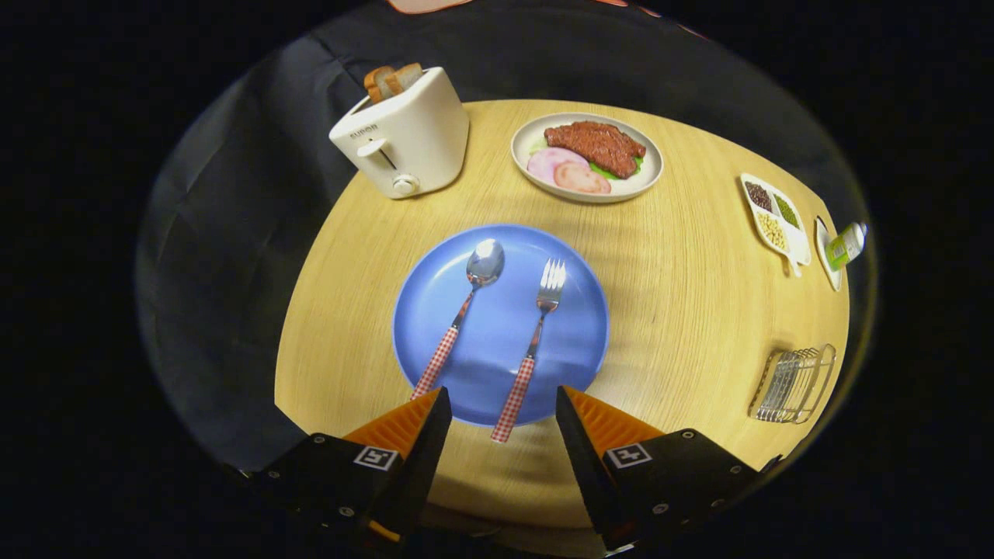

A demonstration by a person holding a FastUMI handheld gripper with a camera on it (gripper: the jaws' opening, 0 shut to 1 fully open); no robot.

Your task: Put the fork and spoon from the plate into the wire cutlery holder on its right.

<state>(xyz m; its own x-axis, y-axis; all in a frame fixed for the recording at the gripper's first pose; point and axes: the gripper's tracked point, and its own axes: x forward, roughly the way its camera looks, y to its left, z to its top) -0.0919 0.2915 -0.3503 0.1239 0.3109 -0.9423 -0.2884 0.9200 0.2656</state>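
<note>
Gripper view: gripper [503, 404] fingers spread apart, holding nothing, hovering above the near rim of the plate [575, 310]. Spoon [460, 317] and fork [534, 341] lie on plate, fork handle end between the fingers. Holder [792, 383] sits well right on the table [699, 295].

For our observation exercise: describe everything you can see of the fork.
The fork looks like shiny metal, with a red-and-white checked handle. It lies flat on the blue plate, tines pointing away, beside the spoon without touching it. Its handle end overhangs the plate's near rim, between the fingers of the open claw, which do not touch it.
</note>
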